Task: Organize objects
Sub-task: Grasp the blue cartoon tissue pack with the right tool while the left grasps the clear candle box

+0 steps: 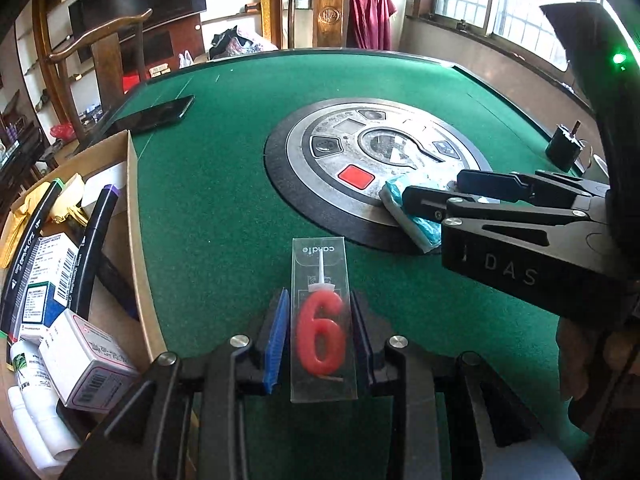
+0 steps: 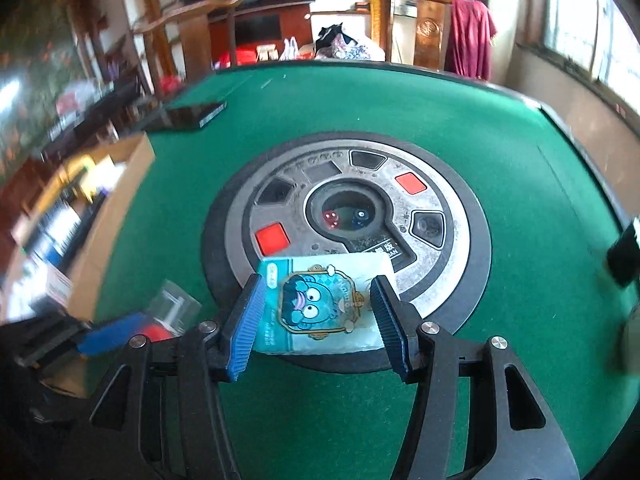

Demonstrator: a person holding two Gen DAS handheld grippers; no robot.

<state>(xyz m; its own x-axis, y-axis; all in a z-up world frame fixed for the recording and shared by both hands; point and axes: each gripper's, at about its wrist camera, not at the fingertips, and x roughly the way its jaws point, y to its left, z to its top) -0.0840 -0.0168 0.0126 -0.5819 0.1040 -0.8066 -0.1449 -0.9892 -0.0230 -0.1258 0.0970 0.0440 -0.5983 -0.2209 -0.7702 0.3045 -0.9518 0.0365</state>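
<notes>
A clear candle box (image 1: pixel 323 320) with a red "6" candle inside lies on the green felt table (image 1: pixel 224 200). My left gripper (image 1: pixel 319 294) is shut on it, a blue pad against each long side. A teal tissue pack (image 2: pixel 320 304) with a cartoon face rests on the rim of the table's round centre panel (image 2: pixel 440 280). My right gripper (image 2: pixel 317 284) is open and straddles the pack, its pads at the pack's sides without pressing. The left wrist view shows the right gripper (image 1: pixel 432 188) reaching in from the right over the tissue pack (image 1: pixel 412 220). The right wrist view is blurred and shows the left gripper's pad low on the left.
An open cardboard box (image 1: pixel 134 208) at the table's left edge holds markers, medicine boxes and white bottles. A black phone (image 1: pixel 156 114) lies at the far left. A small black motor-like part (image 1: pixel 564 148) stands at the right edge. Wooden chairs ring the table.
</notes>
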